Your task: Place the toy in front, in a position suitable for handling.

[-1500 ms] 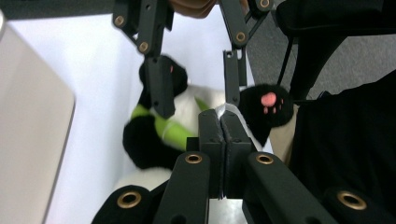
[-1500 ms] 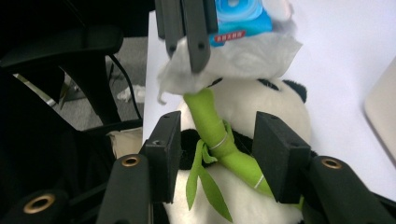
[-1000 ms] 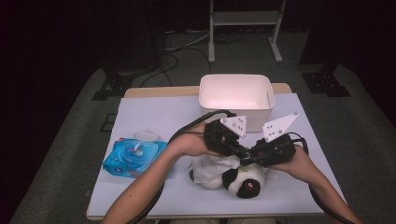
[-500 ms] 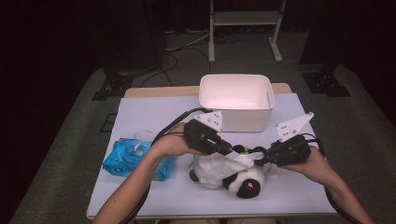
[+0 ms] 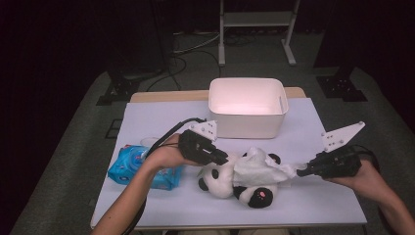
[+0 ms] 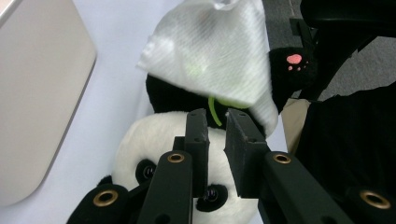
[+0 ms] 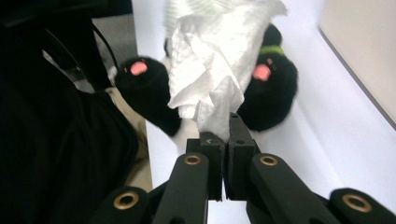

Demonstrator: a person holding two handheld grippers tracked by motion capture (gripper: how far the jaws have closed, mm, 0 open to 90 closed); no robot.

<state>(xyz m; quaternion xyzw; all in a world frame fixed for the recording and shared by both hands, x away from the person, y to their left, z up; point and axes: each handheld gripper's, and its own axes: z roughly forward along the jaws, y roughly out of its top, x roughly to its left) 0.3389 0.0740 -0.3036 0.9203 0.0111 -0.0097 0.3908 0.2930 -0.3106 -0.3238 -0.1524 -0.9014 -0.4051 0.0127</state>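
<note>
A black and white panda plush [image 5: 218, 178] lies on the white table [image 5: 161, 122] with a white wet wipe [image 5: 257, 169] draped over its body. My right gripper [image 5: 299, 172] is at the right, shut on a corner of the wipe [image 7: 210, 60], which stretches from its jaws [image 7: 223, 133] to the panda's feet [image 7: 140, 88]. My left gripper [image 5: 226, 159] hovers at the panda's head [image 6: 149, 140]. Its jaws [image 6: 217, 116] have just been opening and stand a little apart with nothing between them. The wipe [image 6: 210, 51] hangs just beyond them.
A blue pack of wipes [image 5: 129, 164] lies at the left, under my left forearm. A white plastic bin [image 5: 247, 107] stands behind the panda at the table's far side. Dark floor and stand legs surround the table.
The two grippers, close together over the panda before, have drawn apart. The right one has moved right with the wipe, spreading it over the panda. The left one has let go and moved left.
</note>
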